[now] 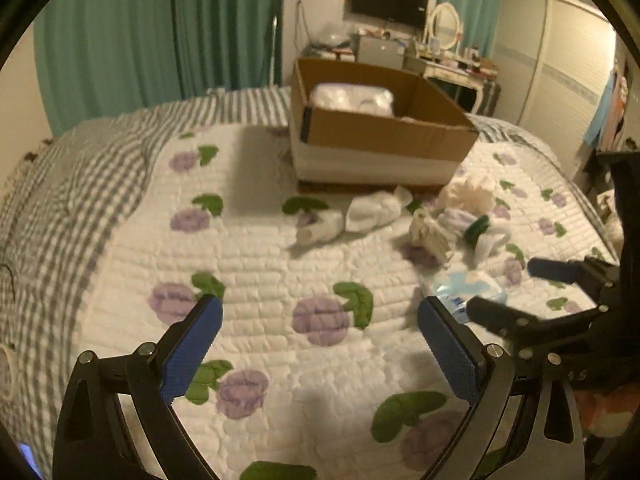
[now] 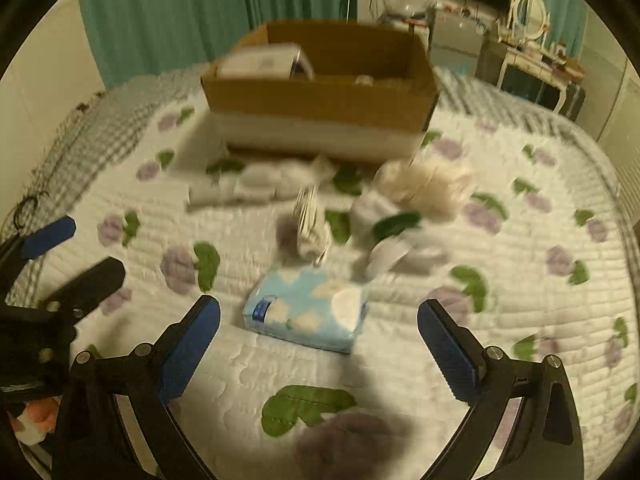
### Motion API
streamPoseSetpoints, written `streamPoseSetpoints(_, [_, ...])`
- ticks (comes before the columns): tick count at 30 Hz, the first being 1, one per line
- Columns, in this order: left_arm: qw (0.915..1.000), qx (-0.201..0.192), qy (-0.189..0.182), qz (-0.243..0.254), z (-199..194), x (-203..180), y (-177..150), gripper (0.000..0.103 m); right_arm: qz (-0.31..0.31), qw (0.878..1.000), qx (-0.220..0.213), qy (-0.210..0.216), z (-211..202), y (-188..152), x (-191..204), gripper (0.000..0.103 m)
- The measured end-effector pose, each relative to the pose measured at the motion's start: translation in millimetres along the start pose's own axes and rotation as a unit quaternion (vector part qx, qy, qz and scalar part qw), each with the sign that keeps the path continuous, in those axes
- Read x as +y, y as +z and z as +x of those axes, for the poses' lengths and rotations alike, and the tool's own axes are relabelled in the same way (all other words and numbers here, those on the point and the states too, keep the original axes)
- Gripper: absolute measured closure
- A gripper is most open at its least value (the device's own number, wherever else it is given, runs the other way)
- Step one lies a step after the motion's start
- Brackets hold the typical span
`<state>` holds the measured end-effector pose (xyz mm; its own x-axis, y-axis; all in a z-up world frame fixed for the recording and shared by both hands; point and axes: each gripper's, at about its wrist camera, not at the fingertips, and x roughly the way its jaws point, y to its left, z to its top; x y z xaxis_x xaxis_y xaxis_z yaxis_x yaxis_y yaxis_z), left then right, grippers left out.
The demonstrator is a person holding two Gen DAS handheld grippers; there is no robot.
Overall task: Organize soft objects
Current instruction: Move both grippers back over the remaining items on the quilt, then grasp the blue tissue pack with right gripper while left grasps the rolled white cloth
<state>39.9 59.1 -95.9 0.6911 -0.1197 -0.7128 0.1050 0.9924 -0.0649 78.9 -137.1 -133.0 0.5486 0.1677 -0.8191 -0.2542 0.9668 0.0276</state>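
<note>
A blue tissue pack with white clouds (image 2: 306,312) lies on the quilt just ahead of my open, empty right gripper (image 2: 318,326); it also shows in the left wrist view (image 1: 466,288). Beyond it lie several soft items: white socks (image 2: 256,188), a cream fluffy bundle (image 2: 428,186), a small striped bundle (image 2: 310,220) and a dark green piece (image 2: 394,224). A cardboard box (image 1: 380,132) with a white package (image 1: 352,98) in it stands at the far side. My left gripper (image 1: 320,326) is open and empty over bare quilt. The right gripper (image 1: 516,292) appears at the right of the left wrist view.
The bed has a white quilt with purple flowers (image 1: 320,320) and a grey checked blanket (image 1: 60,184) on the left. Green curtains (image 1: 160,32), a dressing table with a mirror (image 1: 444,28) and a wall screen (image 1: 388,0) stand behind the bed.
</note>
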Motion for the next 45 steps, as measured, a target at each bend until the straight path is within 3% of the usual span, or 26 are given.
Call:
streamPoseSetpoints(7, [0.9994,0.029,0.012,-0.015,23,14,-8,0.003,-0.002,0.999,0.031,0.014,33,-3,8,0.004])
streamPoseSetpoints(10, [0.9990,0.038,0.019,-0.017,28,16,-10,0.003,-0.007,0.999,0.039,0.012,41,-3,12,0.009])
streamPoseSetpoints(14, [0.9989,0.039,0.021,-0.017,28,16,-8,0.003,-0.002,0.999,0.041,0.007,43,-3,11,0.028])
streamPoseSetpoints(19, [0.9990,0.035,0.024,-0.016,21,11,0,0.003,-0.001,1.000,0.020,0.022,21,1,10,0.029])
streamPoseSetpoints(25, [0.9993,0.025,0.023,-0.017,8,-2,17,0.003,0.006,0.998,-0.057,-0.001,-31,24,-17,0.029])
streamPoseSetpoints(29, [0.9995,0.028,-0.015,-0.008,12,-29,31,0.003,0.049,0.995,-0.084,-0.025,-44,37,-58,0.029])
streamPoseSetpoints(32, [0.9986,0.036,-0.039,-0.001,24,-51,41,0.003,0.061,0.993,-0.085,-0.046,-42,39,-76,0.029])
streamPoseSetpoints(40, [0.9970,0.068,-0.027,0.023,82,-88,53,0.005,0.069,0.994,-0.070,-0.047,-11,39,-98,0.029])
streamPoseSetpoints(43, [0.9958,0.084,-0.032,0.020,106,-91,53,0.018,0.071,0.995,-0.063,-0.038,1,39,-103,0.029])
streamPoseSetpoints(45, [0.9948,0.092,-0.038,0.022,116,-94,52,0.022,0.071,0.995,-0.060,-0.036,7,39,-105,0.029])
